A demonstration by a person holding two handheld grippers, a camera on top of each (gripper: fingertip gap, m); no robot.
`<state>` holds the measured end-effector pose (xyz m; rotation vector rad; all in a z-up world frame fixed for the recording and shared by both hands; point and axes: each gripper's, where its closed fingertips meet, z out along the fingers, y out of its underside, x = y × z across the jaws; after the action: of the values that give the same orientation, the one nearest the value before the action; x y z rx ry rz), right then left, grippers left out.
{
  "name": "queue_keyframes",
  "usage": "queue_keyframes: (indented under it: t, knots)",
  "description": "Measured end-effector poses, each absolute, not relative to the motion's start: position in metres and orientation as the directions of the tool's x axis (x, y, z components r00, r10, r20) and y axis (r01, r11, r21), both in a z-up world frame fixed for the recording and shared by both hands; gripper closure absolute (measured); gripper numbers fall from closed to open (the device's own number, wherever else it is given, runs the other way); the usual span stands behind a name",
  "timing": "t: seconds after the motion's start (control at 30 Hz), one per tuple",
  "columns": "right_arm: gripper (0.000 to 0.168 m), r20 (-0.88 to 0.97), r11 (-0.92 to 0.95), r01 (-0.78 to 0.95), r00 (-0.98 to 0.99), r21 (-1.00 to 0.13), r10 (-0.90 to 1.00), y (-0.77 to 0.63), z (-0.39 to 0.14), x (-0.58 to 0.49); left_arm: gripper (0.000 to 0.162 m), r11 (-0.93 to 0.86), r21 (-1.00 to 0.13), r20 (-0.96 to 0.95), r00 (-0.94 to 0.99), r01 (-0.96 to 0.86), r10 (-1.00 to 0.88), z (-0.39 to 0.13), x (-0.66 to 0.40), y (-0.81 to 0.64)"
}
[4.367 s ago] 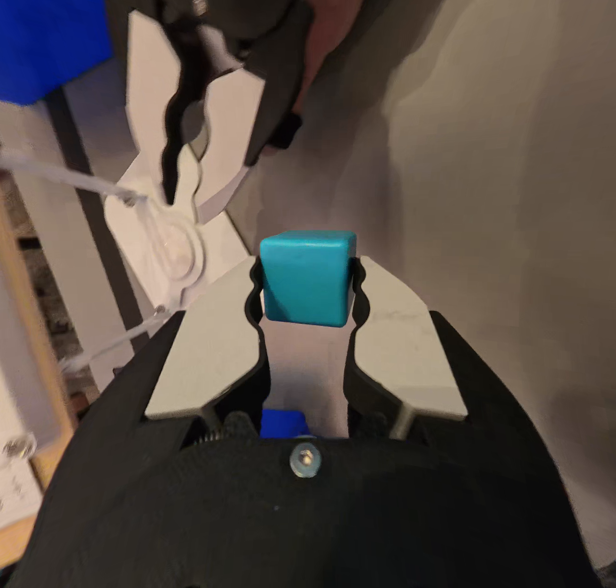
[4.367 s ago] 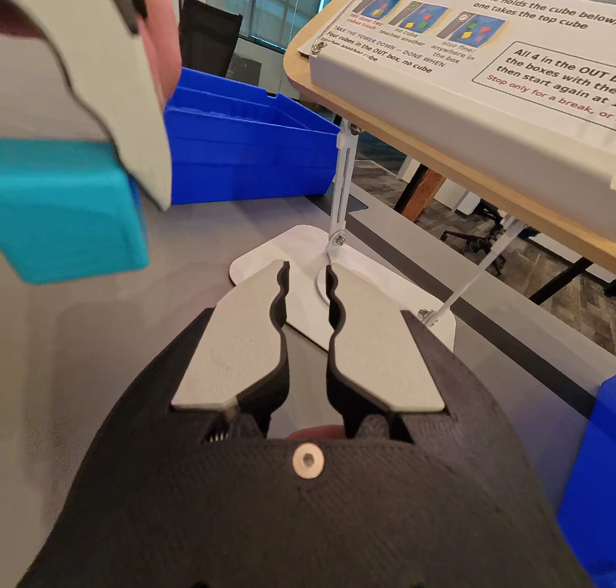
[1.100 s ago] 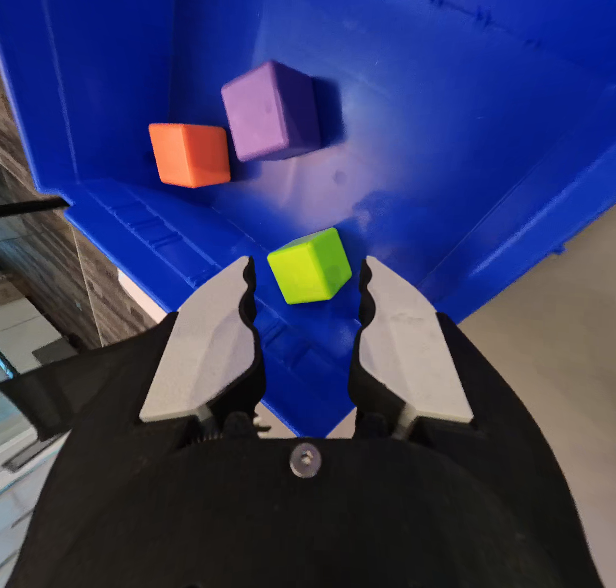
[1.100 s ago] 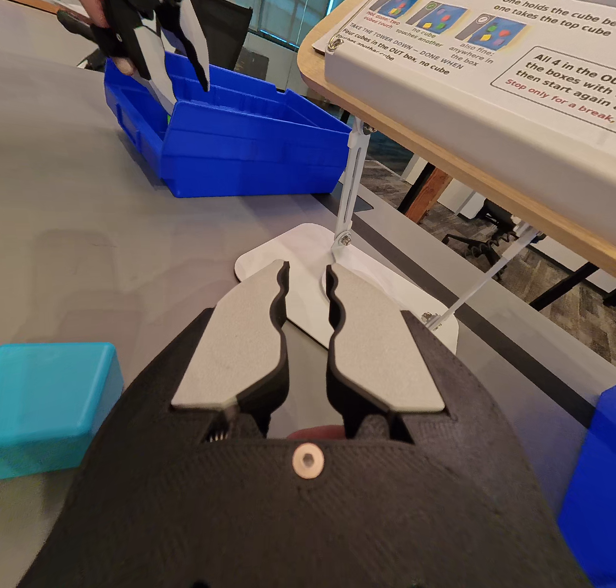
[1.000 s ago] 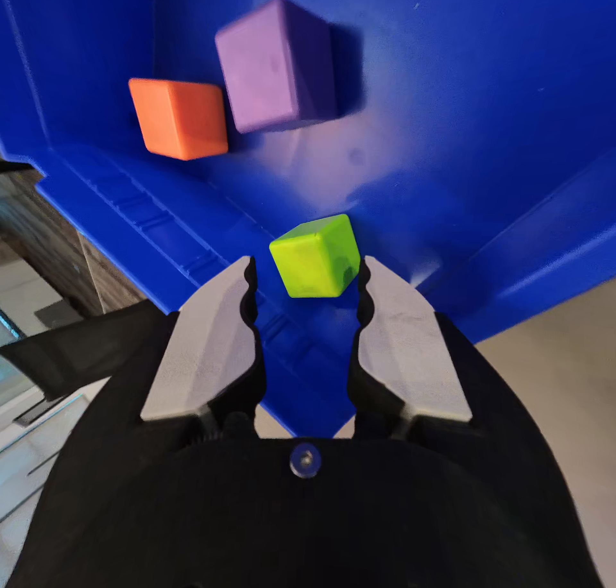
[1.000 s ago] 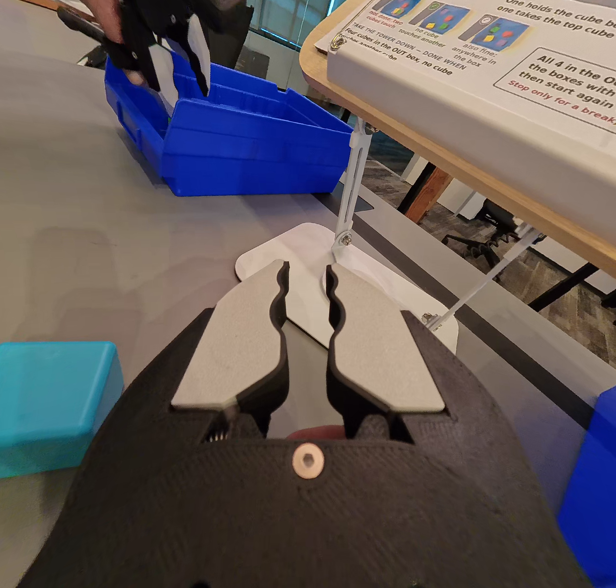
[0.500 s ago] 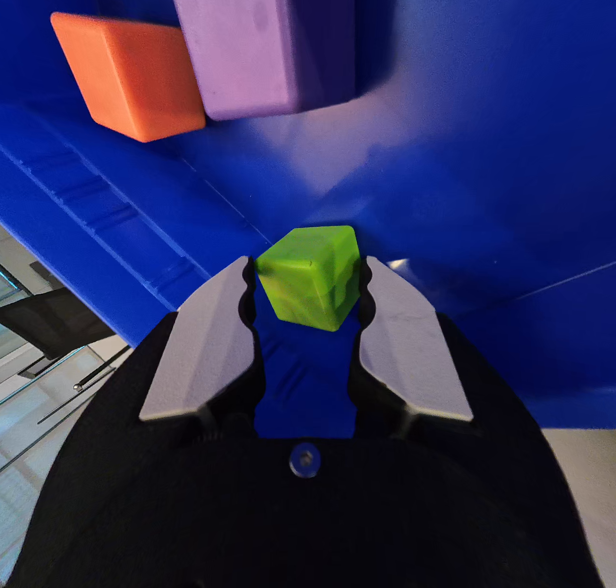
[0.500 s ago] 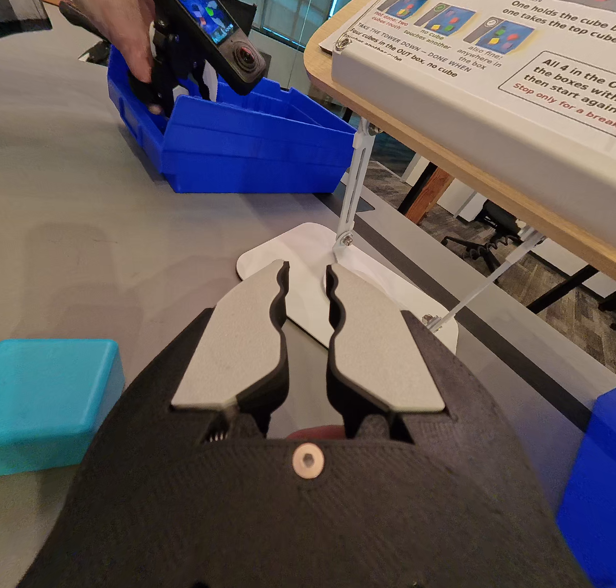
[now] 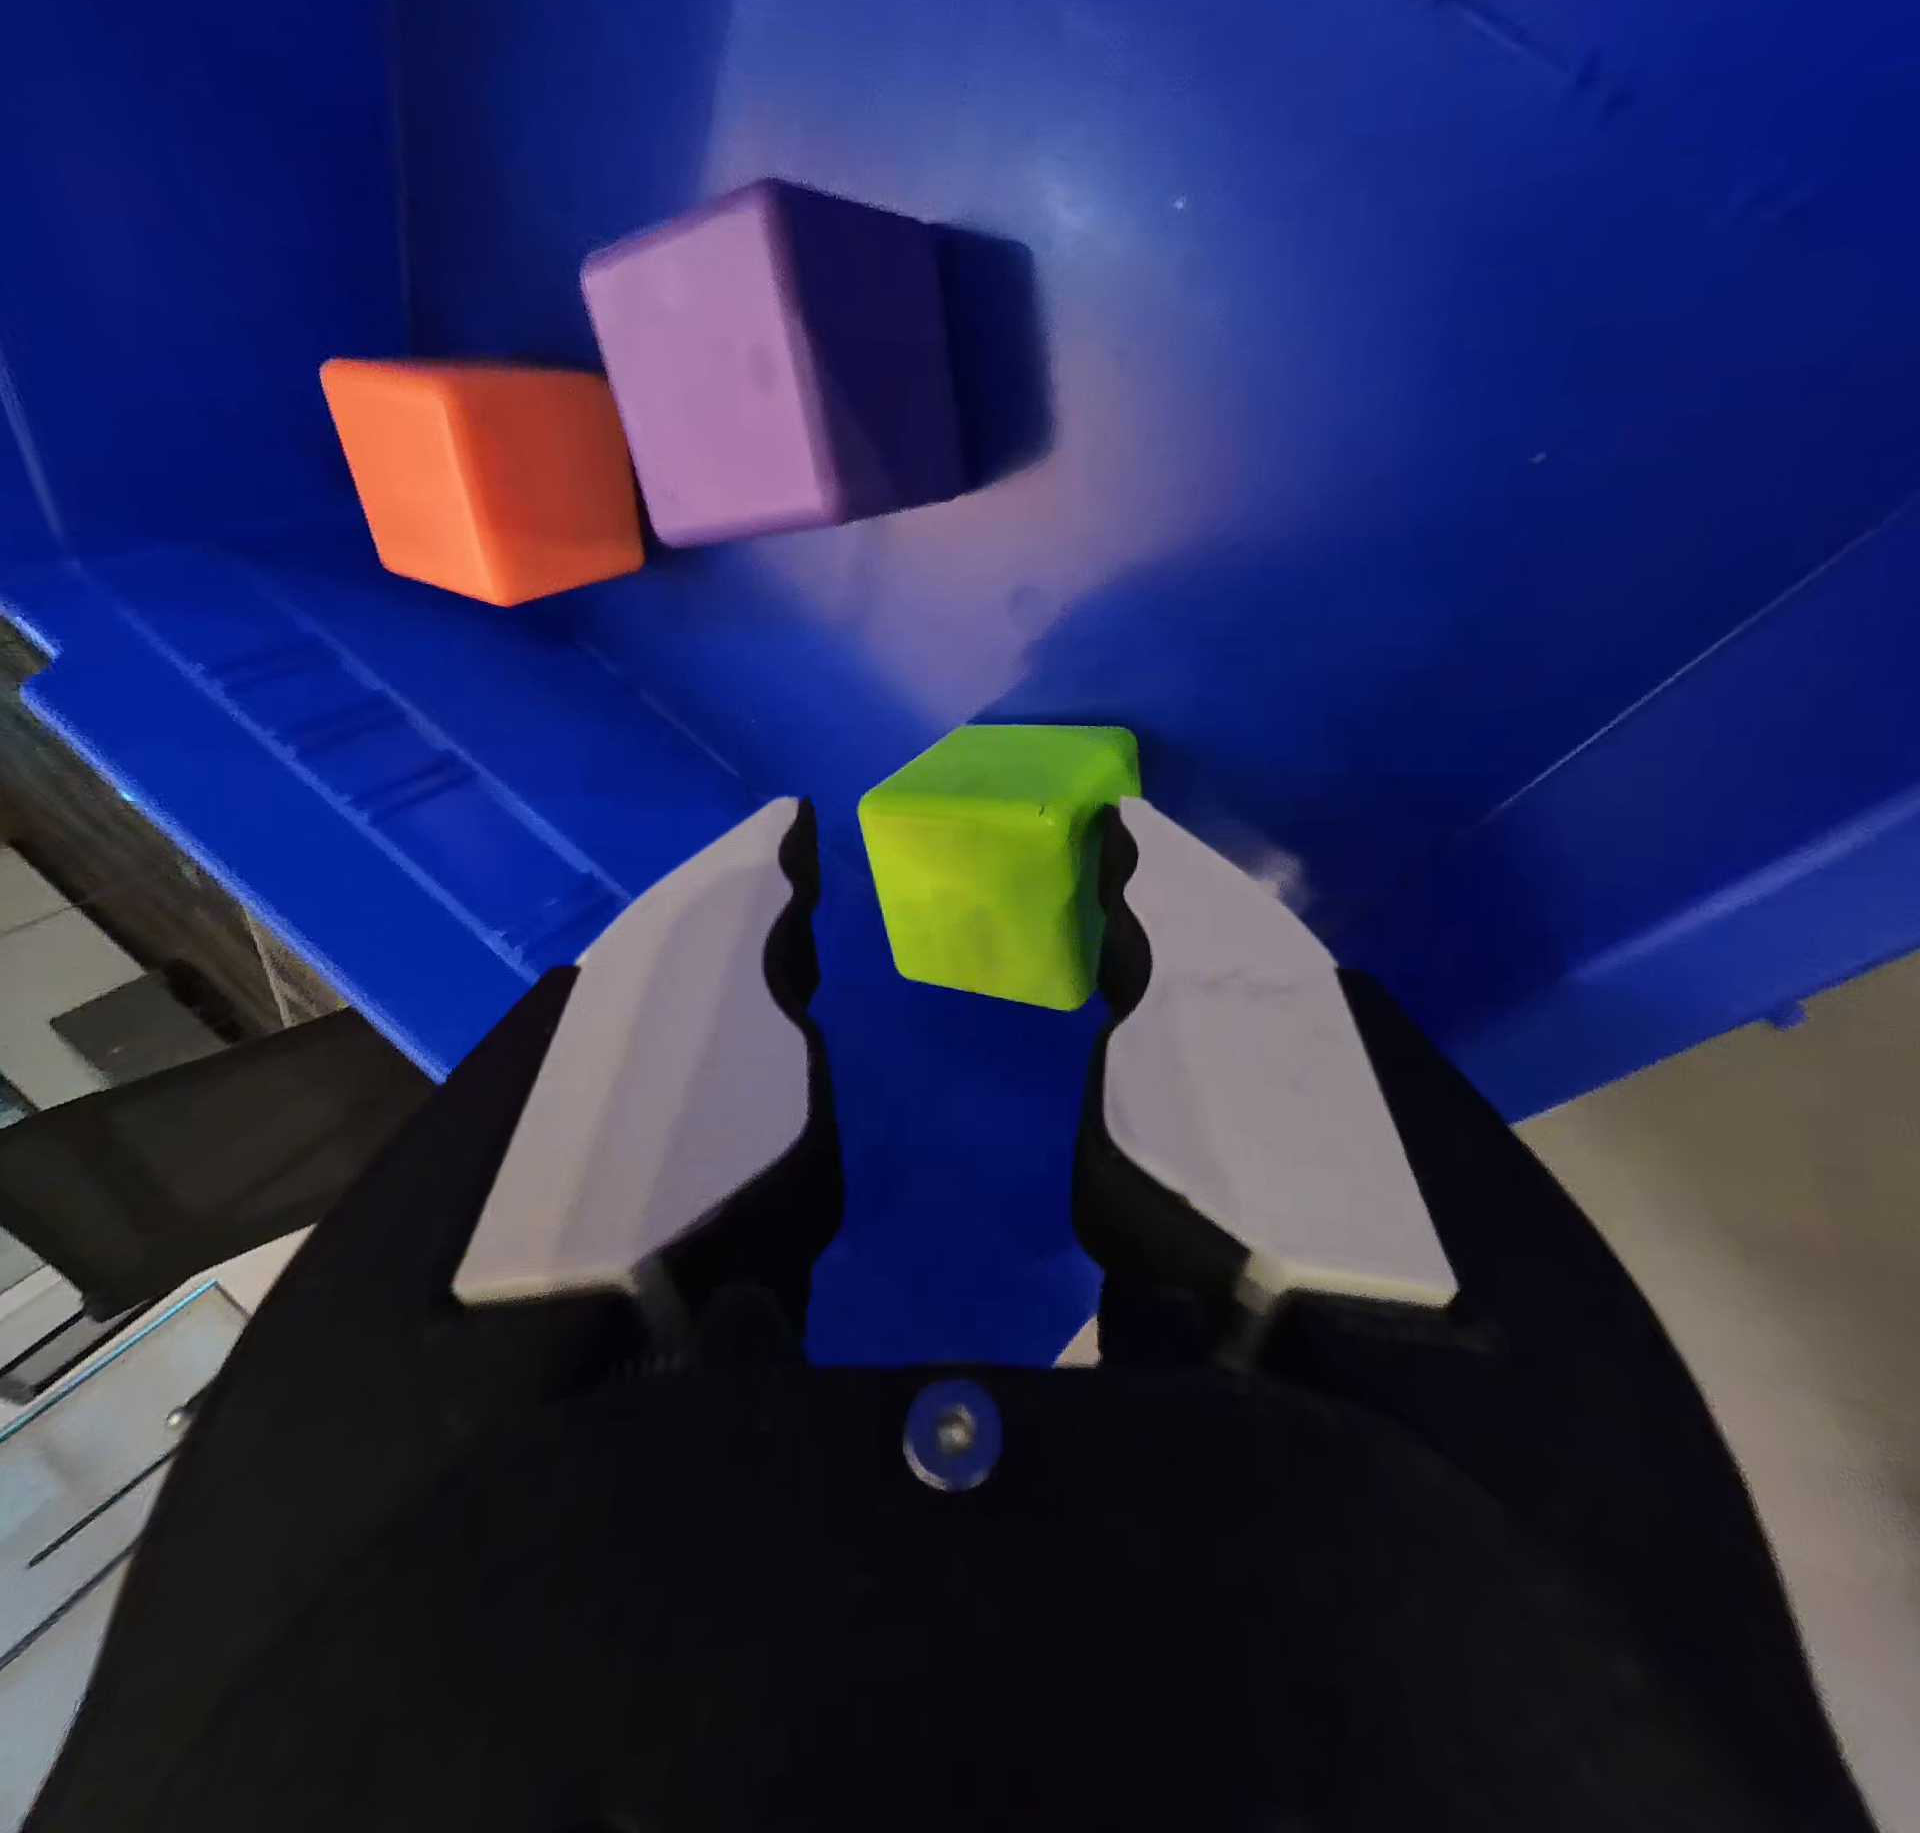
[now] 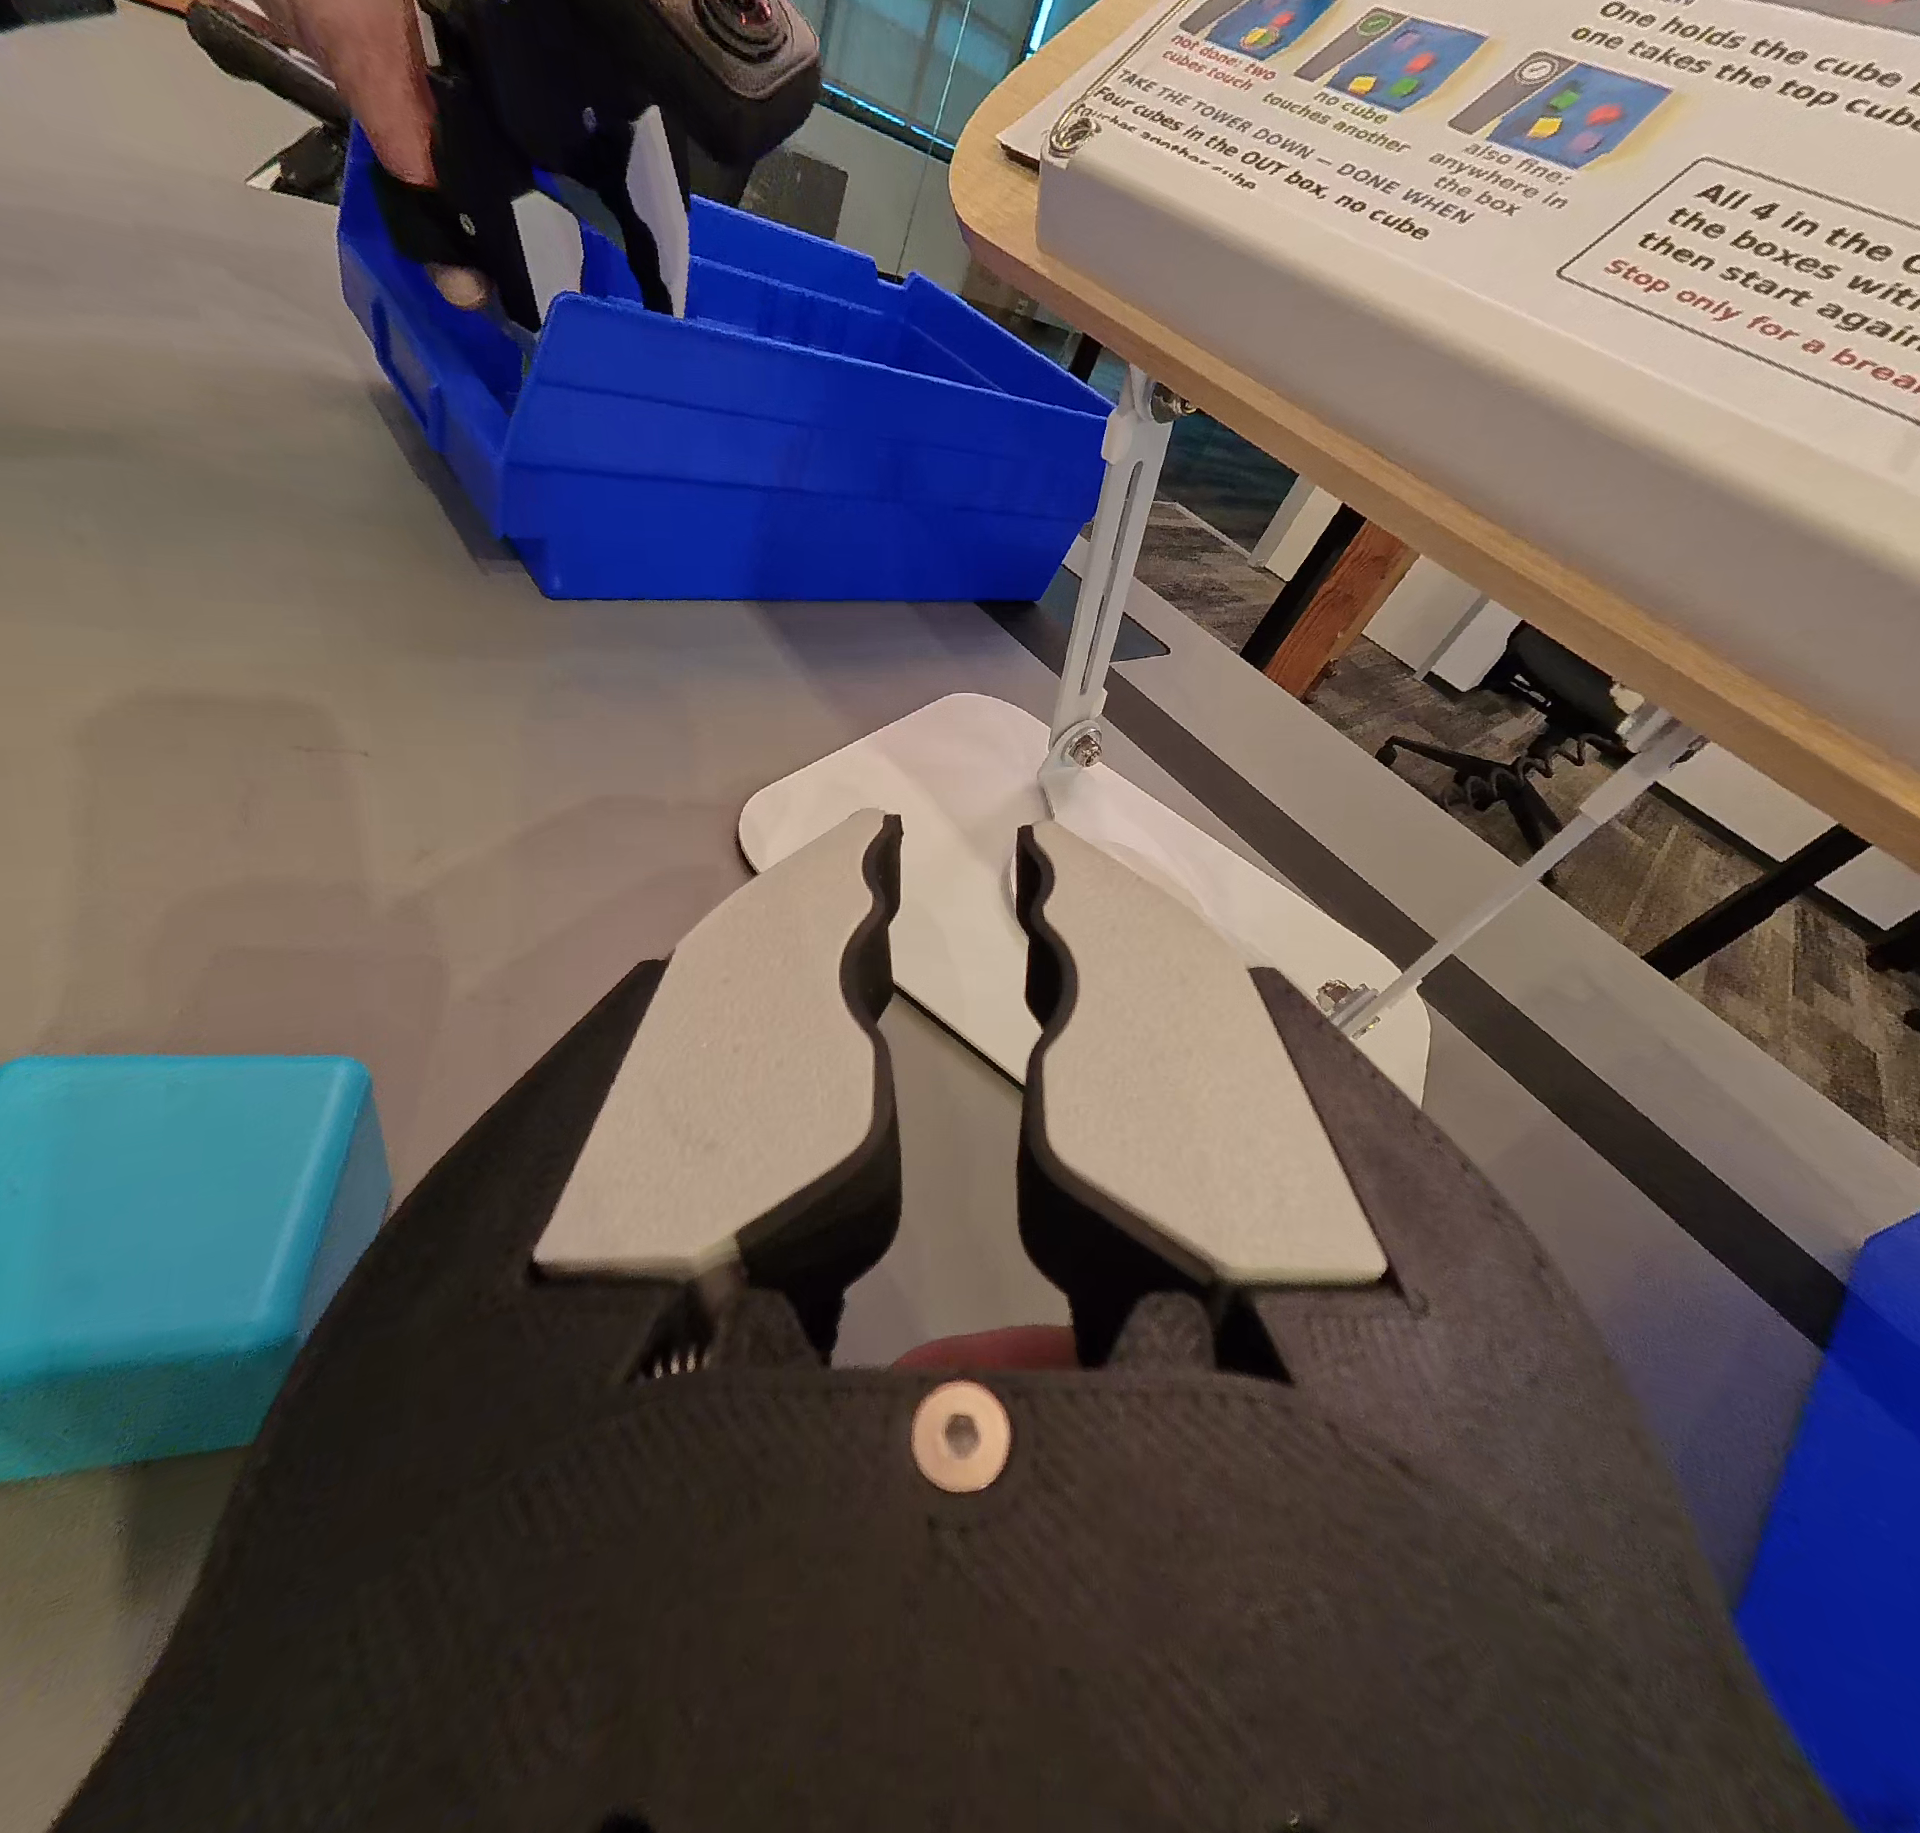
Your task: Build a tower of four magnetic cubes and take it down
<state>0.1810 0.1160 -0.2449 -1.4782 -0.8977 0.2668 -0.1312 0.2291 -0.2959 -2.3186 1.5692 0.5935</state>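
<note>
In the left wrist view, my left gripper (image 9: pixel 958 827) is open inside the blue bin (image 9: pixel 1455 433). The green cube (image 9: pixel 987 869) sits between its fingertips, against the right finger, with a thin gap to the left one. An orange cube (image 9: pixel 478 474) and a purple cube (image 9: pixel 769 370) lie side by side farther in. The right wrist view shows the left gripper (image 10: pixel 603 297), held by a hand, dipping into that bin (image 10: pixel 779 495). My right gripper (image 10: pixel 958 848) hangs over the grey table, jaws a little apart and empty. A cyan cube (image 10: pixel 177 1253) stands on the table to its left.
A white stand base (image 10: pixel 935 796) lies just ahead of the right gripper and carries a tilted instruction board (image 10: pixel 1455 225) overhead. A second blue bin (image 10: pixel 1849 1471) shows at the right edge. The table edge runs along the right, with floor and chairs beyond. One gripper's finger ends stand about 35 cm off the other's.
My left gripper pushed into the bin around the green cube, then drew back; the cube stays between the fingertips and the jaws have narrowed slightly. The right gripper has not moved.
</note>
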Motion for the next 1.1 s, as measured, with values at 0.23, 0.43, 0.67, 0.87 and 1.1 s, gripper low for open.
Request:
queue_keyframes:
  t: [0.23, 0.43, 0.67, 0.87, 1.1]
  knots:
    - [0.147, 0.355, 0.133, 0.363, 0.661, -0.922, 0.661, 0.116, -0.245, 0.181, 0.107, -0.411, 0.075, -0.467, 0.332, -0.909, -0.819, -0.313, -0.147, 0.231]
    - [0.147, 0.356, 0.133, 0.364, 0.661, -0.922, 0.661, 0.116, -0.245, 0.181, 0.106, -0.421, 0.068, -0.464, 0.344, -0.905, -0.816, -0.314, -0.147, 0.233]
    - [0.147, 0.358, 0.134, 0.366, 0.660, -0.921, 0.661, 0.116, -0.245, 0.180, 0.105, -0.428, 0.066, -0.483, 0.347, -0.901, -0.804, -0.316, -0.148, 0.238]
    - [0.147, 0.360, 0.135, 0.369, 0.657, -0.920, 0.662, 0.116, -0.246, 0.180, 0.106, -0.402, 0.055, -0.471, 0.331, -0.914, -0.818, -0.315, -0.148, 0.238]
    - [0.147, 0.358, 0.134, 0.367, 0.658, -0.921, 0.662, 0.116, -0.246, 0.180, 0.107, -0.364, 0.011, -0.490, 0.313, -0.931, -0.814, -0.305, -0.140, 0.239]
